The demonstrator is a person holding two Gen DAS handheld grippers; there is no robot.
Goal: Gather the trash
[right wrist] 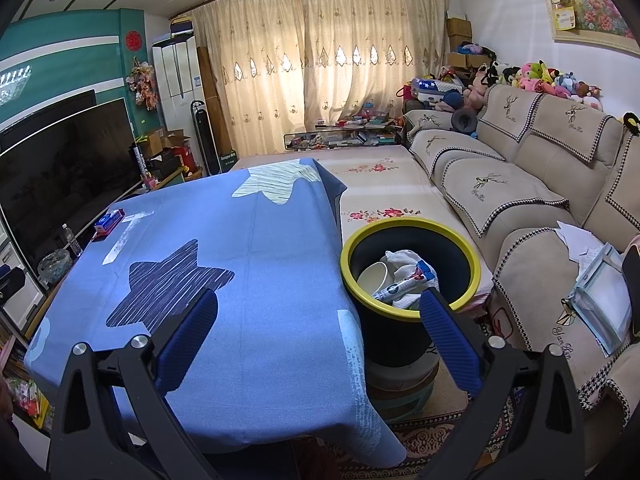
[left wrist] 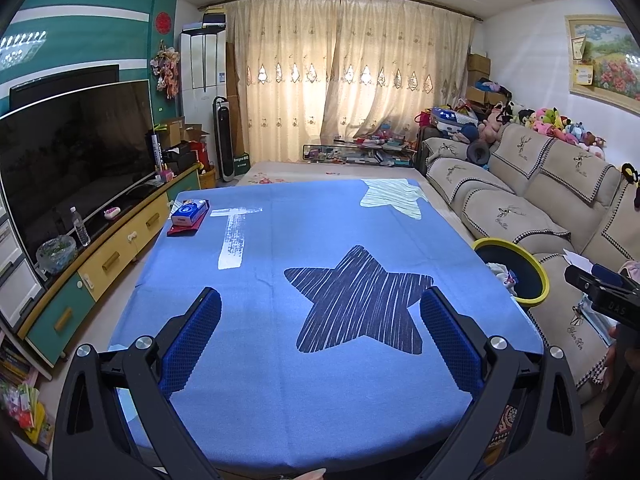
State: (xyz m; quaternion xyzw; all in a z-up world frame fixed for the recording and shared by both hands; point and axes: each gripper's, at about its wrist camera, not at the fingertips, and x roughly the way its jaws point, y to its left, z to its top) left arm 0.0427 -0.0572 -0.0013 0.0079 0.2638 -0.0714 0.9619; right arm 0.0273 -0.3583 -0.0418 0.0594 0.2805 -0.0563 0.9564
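Along the table's far left corner, a tissue box (left wrist: pixel 189 212) sits on a red flat item, the only thing left on the blue star-print cloth (left wrist: pixel 304 264). Rest of the tabletop is bare from left edge to right edge.

Left gripper (left wrist: pixel 320 316): fingers spread wide, nothing between them, hovering over the near edge of the table.

Right gripper (right wrist: pixel 318 322): also spread wide, empty, hovering over the table's near right corner, its right finger in front of the bin's rim.

Just off the table's right edge stands the bin (right wrist: pixel 472 258), yellow rim, dark wall, raised on a stool. Inside it lie crumpled white tissue (right wrist: pixel 400 260), a paper cup (right wrist: pixel 372 276) and a printed wrapper (right wrist: pixel 404 284).

Judgement: trash appears collected; no loose piece visible on the table. Unclear whether the tissue box counts as trash. If it does, it should be light, with thin card walls that dent easily; take it across the short sides with gentle closure. Tissue is soft and compressible; the wrapper is likely slick; the cup is light and crushable.

Sofa (right wrist: pixel 532 200) at far right, papers on its seat.
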